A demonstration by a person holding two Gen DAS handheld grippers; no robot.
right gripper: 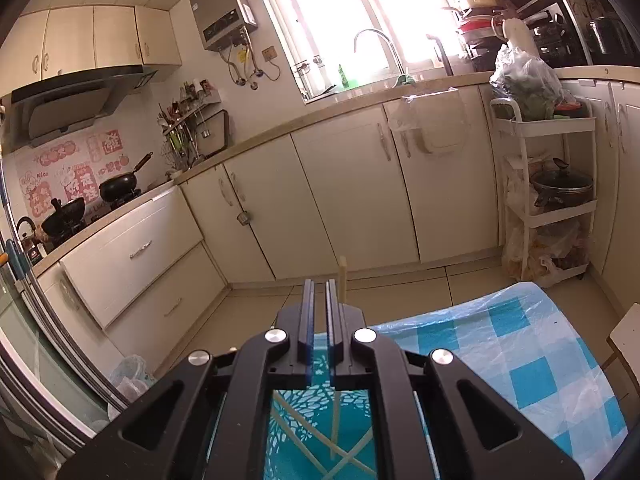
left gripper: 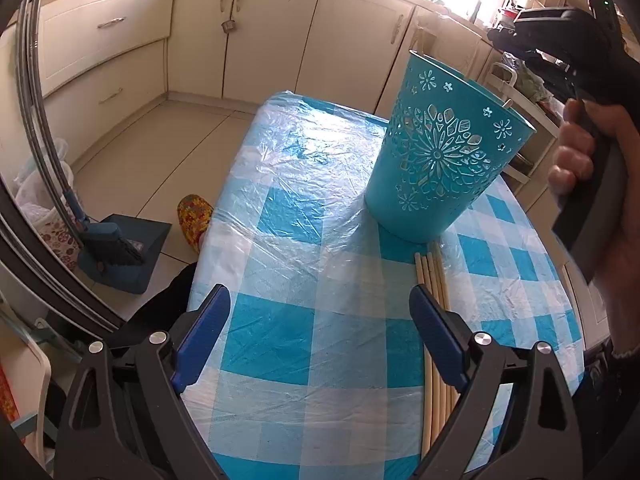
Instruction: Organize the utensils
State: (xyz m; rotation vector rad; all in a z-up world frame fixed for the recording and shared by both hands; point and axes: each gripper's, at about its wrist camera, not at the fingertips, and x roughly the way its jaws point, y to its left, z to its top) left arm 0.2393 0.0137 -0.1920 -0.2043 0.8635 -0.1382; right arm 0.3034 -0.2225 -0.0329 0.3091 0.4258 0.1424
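Note:
A teal cut-out holder point(left gripper: 442, 152) stands on the blue checked table point(left gripper: 304, 216). Several pale wooden chopsticks point(left gripper: 434, 312) lie side by side on the table in front of it. My left gripper point(left gripper: 320, 332) is open and empty above the near table, left of the chopsticks. My right gripper point(right gripper: 319, 292) is held high over the holder point(right gripper: 304, 432), its body showing in the left wrist view point(left gripper: 560, 28). Its jaws are almost together and a chopstick point(right gripper: 342, 280) stands upright just right of them, reaching down into the holder, where other chopsticks point(right gripper: 308, 452) lie crossed.
Cream kitchen cabinets point(right gripper: 320, 184) run along the far walls. A white shelf trolley point(right gripper: 548, 196) with a pot stands beyond the table's far corner. A dustpan and brush point(left gripper: 120, 248) and a patterned slipper point(left gripper: 194, 216) are on the floor to the left.

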